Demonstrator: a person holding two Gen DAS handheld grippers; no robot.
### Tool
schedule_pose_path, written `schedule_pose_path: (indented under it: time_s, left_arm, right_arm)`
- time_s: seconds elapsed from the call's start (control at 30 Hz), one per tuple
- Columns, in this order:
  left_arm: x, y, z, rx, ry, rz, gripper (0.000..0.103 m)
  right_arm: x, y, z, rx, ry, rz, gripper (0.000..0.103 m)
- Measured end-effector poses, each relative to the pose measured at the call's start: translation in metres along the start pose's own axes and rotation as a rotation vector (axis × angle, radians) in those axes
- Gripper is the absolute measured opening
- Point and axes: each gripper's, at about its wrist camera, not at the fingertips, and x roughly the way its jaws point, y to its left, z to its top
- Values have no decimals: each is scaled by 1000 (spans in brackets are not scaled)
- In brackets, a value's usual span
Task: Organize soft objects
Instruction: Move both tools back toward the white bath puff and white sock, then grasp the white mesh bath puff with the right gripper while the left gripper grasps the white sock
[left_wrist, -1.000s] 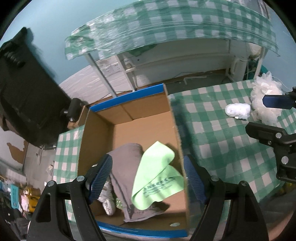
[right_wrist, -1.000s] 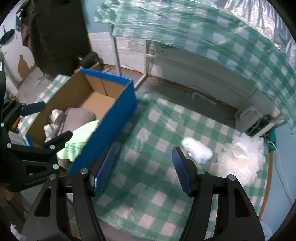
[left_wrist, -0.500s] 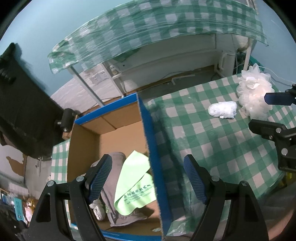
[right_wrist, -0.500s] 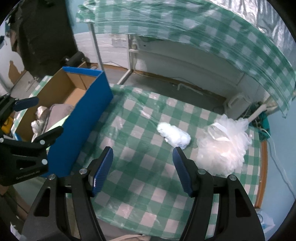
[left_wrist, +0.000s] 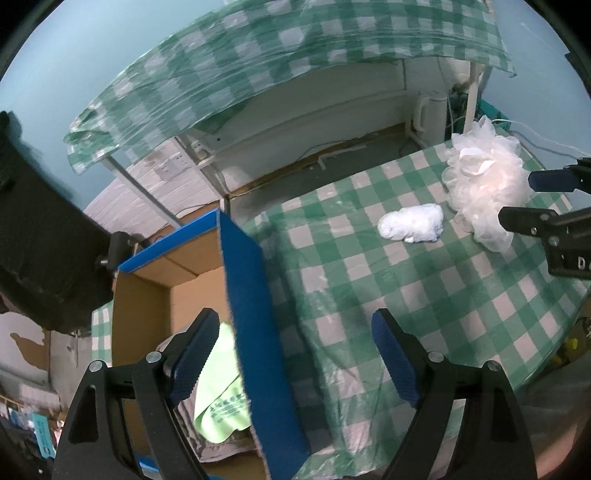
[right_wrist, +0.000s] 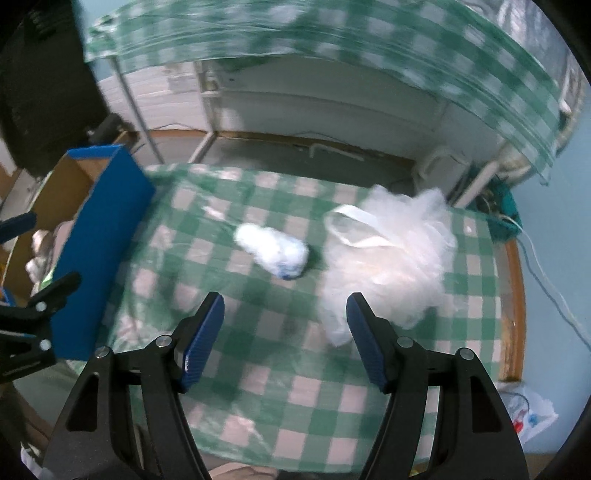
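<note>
In the left wrist view, your left gripper (left_wrist: 295, 354) stood wide, nothing between its blue pads; its jaws had just been opening. One finger hung over the cardboard box (left_wrist: 258, 295) at lower left, the other over the checked tablecloth (left_wrist: 424, 295), so the blue wall ran up between them. Drop from there and you risked catching that wall and shoving the box. Inside it, at the bottom left of the frame, lay a green cloth (left_wrist: 218, 391) on a grey garment (left_wrist: 221, 448). The small white bundle (left_wrist: 412, 223) sat right of centre, upper half, with its long axis running nearly left to right across the frame, the right end a shade higher. Just beside it, at upper right, was the white mesh pouf (left_wrist: 484, 184). Your right gripper (left_wrist: 517, 201) showed at the right edge, close by the pouf, also parted and empty.

In the right wrist view, your right gripper (right_wrist: 284, 321) was parted and held nothing; its jaws had just been widening too. The bundle (right_wrist: 273, 249) lay above the gap, at frame centre, long axis slanting from upper left to lower right, a bluish patch at the lower right end. The pouf (right_wrist: 388, 258) touched or nearly touched it on the right, and its loose netting reached down beside the right finger. Closing there, you could have snagged the mesh along with the bundle, or pinched the plastic-covered cloth (right_wrist: 277, 369) beneath. The picture was blurred, so the contact between the two I cannot judge.
</note>
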Motion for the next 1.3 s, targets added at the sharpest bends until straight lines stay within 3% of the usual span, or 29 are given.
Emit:
schedule_pose_path:
  time_s: [0.47,0.53,0.73,1.03,1.13,1.3]
  left_arm:
    - [24,-23,41,-10,44,-74,86]
    - [33,-26,46,-6,70,-85,86]
    - [53,-29,75,56,102,-64,86]
    - [107,-29,103,-94,212,-213,86]
    - [126,-39,104,-132,233,-221,86]
    - [147,-56,109,-90,245,-209,86]
  right_arm:
    - [5,-60,31,64,29,-35,77]
    - [11,-69,40,63,54,-41,83]
    - [35,-92,61,57,124,-78,84]
    - [80,-106,73,143,174,-28,85]
    - [98,-114,67,184,212,-30,86]
    - [119,-118,56,207,250,-8,90]
